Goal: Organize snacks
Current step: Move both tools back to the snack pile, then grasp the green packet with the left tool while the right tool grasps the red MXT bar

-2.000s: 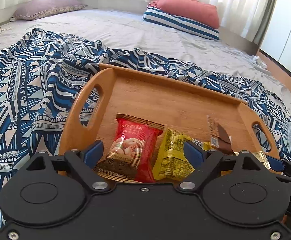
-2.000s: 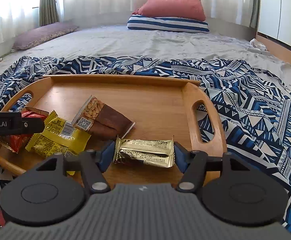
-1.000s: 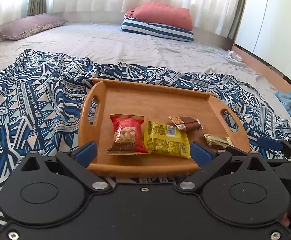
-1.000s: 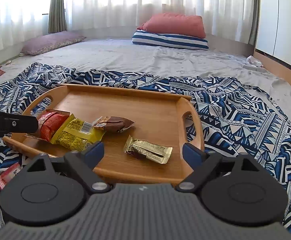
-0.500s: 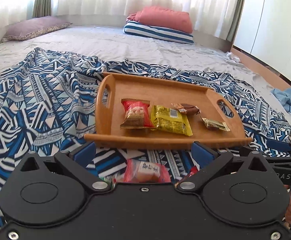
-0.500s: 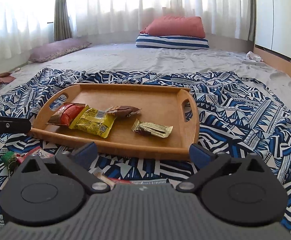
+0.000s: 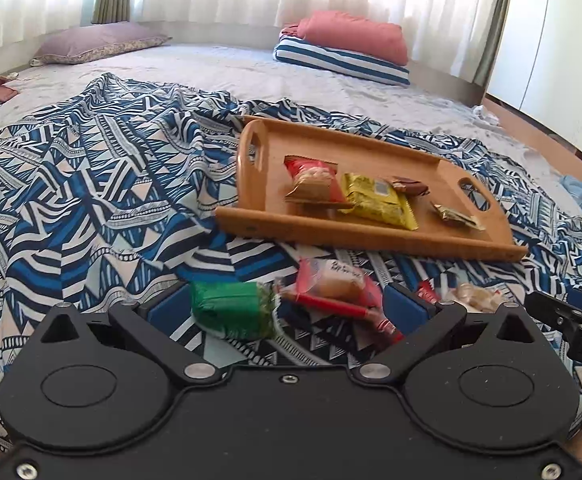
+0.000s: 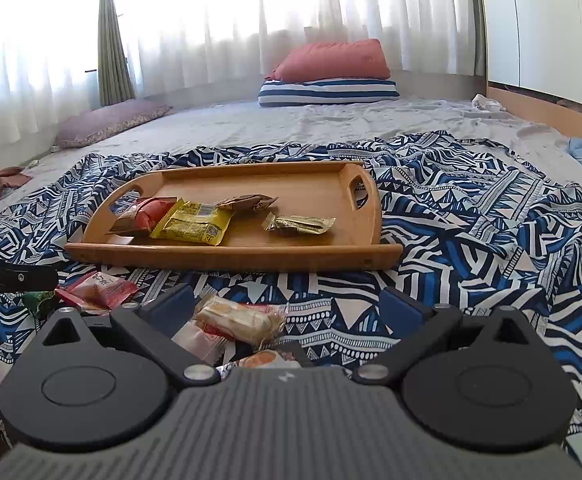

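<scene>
Two grippers over loose snacks, tray beyond at 12 o'clock.

Left gripper (image 7: 285,310) spread wide, holding nothing, low over the blanket (image 7: 91,200), green pack (image 7: 231,314) between the fingers toward 10 o'clock, pink pack (image 7: 333,284) just past at 1 o'clock: probably lined up for the next pick. Right gripper (image 8: 285,306) likewise wide and empty, cracker pack (image 8: 239,318) between the fingers at 11 o'clock, orange pack (image 8: 267,359) partly hidden under the body. Farther out, wooden tray (image 8: 331,254) with red pack (image 8: 147,212), yellow pack (image 8: 193,222), brown pack (image 8: 247,202) and gold pack (image 8: 299,225) laid side by side, seemingly sorted already. Farthest, at 12 o'clock, pillows (image 8: 329,76) under curtains.
</scene>
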{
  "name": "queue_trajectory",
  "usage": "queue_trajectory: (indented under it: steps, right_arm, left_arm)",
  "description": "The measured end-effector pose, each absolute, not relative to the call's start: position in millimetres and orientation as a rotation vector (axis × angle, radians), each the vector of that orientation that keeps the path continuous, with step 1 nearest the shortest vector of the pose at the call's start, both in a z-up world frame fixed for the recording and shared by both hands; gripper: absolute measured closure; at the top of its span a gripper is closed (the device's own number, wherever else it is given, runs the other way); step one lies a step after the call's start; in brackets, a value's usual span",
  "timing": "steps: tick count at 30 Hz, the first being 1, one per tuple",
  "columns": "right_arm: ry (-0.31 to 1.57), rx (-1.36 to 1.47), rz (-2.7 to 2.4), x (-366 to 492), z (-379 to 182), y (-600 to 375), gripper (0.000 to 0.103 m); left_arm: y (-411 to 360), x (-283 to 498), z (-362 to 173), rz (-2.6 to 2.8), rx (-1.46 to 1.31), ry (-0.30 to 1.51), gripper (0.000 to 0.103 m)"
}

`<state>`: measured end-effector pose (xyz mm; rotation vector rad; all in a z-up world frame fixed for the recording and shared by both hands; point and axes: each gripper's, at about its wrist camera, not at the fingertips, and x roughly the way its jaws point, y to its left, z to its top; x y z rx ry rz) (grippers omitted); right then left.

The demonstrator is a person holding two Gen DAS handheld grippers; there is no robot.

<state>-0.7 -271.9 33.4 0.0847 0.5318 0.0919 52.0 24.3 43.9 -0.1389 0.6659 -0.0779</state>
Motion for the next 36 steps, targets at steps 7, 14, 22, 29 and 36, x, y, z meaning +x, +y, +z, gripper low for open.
queue_trajectory:
  steps: [7, 14, 22, 29, 36]
  right_arm:
    - [0.547, 0.098, 0.125, -17, 19, -259, 0.000]
    - [0.542, 0.109, 0.122, -32, 11, -246, 0.000]
    - [0.540, 0.173, 0.099, -40, 4, -231, 0.000]
    - [0.528, 0.238, 0.052, -39, 1, -217, 0.000]
    - [0.536, 0.181, 0.036, -29, -2, -193, 0.000]
  left_arm:
    - [36, 51, 32, -0.036, -0.128, 0.672, 0.001]
    - [45, 56, 25, -0.007, -0.139, 0.685, 0.001]
    - [46, 63, 17, 0.011, -0.153, 0.690, 0.001]
    - [43, 67, 14, -0.002, -0.158, 0.688, 0.003]
    - [40, 67, 12, -0.001, -0.134, 0.683, 0.017]
